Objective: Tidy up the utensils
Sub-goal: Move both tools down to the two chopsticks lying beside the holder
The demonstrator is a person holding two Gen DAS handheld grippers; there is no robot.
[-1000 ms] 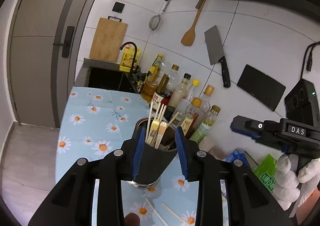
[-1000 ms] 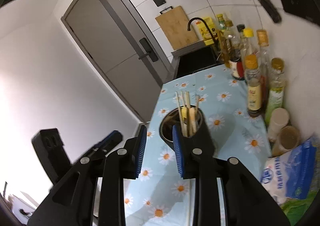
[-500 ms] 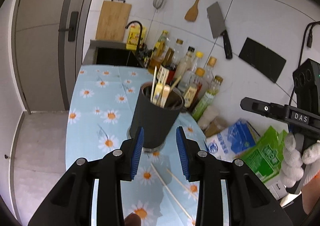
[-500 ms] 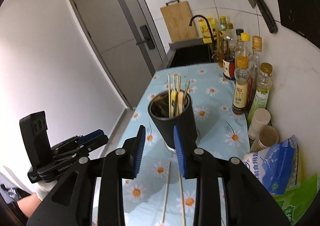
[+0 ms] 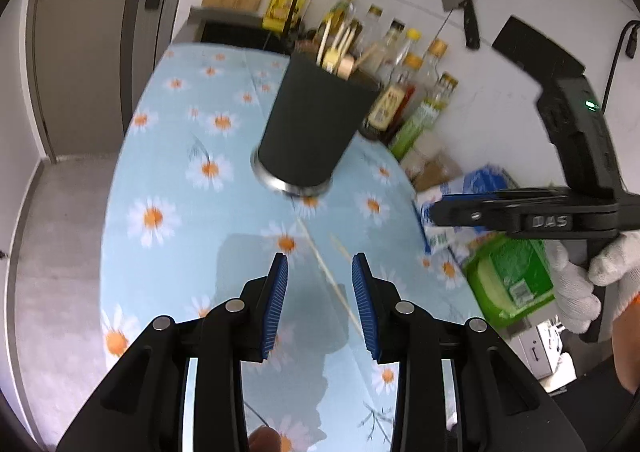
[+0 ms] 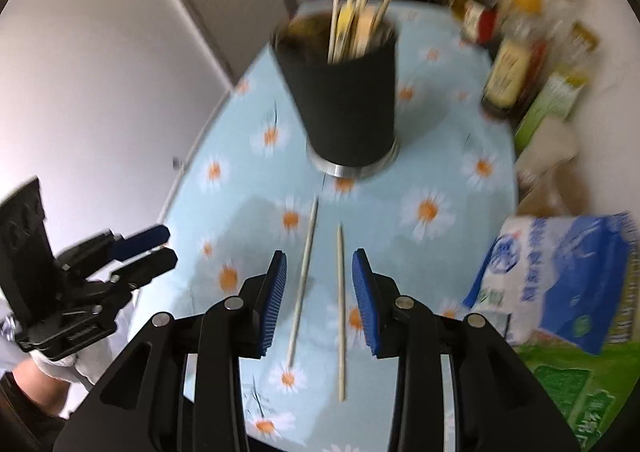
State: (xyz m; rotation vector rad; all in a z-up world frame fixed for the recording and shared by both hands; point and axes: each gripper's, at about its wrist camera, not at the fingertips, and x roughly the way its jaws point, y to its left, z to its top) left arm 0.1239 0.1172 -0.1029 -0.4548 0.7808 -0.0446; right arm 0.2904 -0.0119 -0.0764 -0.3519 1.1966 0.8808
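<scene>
So the step here looks like picking the two loose chopsticks (image 6: pixel 320 284) off the daisy tablecloth (image 6: pixel 428 211) and dropping them into the black utensil holder (image 6: pixel 344 91), which already has a bunch of sticks standing in it; they lie side by side just in front of the holder's metal base, pointing roughly at it. The right gripper (image 6: pixel 319 292) is above them with its blue pads apart, both sticks showing in the gap, nothing clamped yet; its jaws have just been opening a bit, so I'd say it's lining up for the grab. The left gripper (image 5: pixel 320 298) is also spread and empty, hovering over the cloth with one stick running under its gap. My take: go for one stick at a time, or squeeze both together only if they end up parallel between the pads; come down near the middle so it doesn't tip; thin sticks on a slick cloth will probably roll, so close slowly; keep clear of the bottles (image 6: pixel 516 63) and the blue bag (image 6: pixel 568 276).
</scene>
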